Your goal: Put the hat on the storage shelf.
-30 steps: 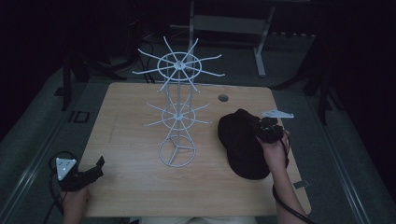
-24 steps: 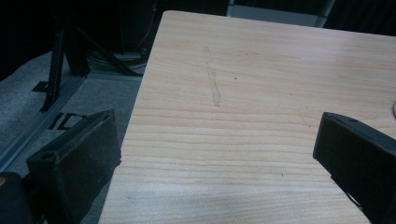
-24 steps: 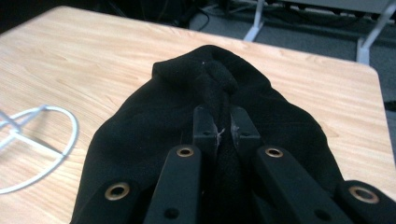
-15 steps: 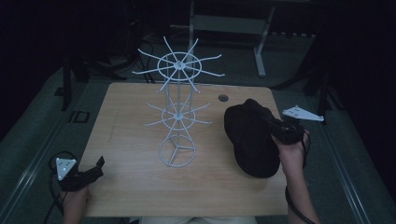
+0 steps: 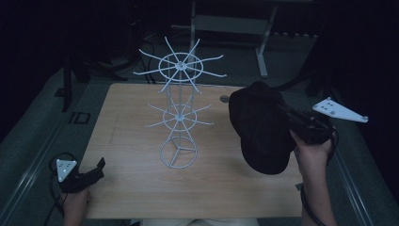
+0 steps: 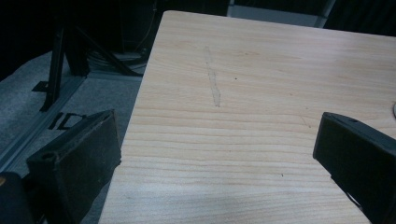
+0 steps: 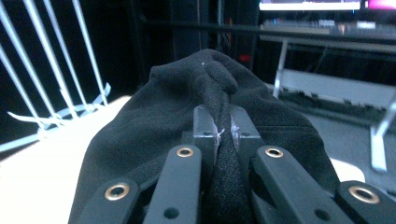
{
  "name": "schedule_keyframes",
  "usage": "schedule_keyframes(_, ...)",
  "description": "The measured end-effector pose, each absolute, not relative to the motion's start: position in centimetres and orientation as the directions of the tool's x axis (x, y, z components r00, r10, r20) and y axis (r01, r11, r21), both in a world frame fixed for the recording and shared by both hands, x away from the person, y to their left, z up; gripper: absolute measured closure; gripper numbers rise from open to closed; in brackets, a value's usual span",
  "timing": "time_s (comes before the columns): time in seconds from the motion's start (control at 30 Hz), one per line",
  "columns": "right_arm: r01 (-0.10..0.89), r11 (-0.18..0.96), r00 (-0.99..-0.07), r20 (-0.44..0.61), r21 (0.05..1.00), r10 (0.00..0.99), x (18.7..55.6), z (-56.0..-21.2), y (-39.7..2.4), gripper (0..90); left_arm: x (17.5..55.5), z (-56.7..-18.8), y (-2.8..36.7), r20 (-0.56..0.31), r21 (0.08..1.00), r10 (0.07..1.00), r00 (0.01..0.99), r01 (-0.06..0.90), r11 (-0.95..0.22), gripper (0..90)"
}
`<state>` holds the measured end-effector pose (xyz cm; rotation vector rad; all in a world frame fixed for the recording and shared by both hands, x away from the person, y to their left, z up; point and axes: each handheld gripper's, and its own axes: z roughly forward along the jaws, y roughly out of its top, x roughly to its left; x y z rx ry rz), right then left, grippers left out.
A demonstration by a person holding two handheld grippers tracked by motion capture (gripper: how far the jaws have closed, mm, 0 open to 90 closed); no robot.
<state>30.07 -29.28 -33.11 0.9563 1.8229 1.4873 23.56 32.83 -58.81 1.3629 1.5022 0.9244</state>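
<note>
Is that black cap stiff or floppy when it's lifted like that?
Probably floppy: the black cap droops below the right gripper, and its fabric bunches where the jaws pinch it. It looks light, since that one pinch holds it above the table.

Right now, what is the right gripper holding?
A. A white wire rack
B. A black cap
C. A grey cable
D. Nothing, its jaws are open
B: in the right gripper view the right gripper is clamped on a fold of the black cap, which the high view shows lifted beside the white wire rack.
</note>
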Motion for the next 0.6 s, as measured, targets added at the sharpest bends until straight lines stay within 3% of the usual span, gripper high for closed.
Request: schedule_keyframes(0.6, -0.078, 0.073, -0.594, -0.105, 0.994, 0.797, 26.6, -22.3, -27.3, 84.2, 23.6, -58.8, 32.8, -0.120, 0.934, 0.993, -0.008, 0.338, 0.115, 1.4)
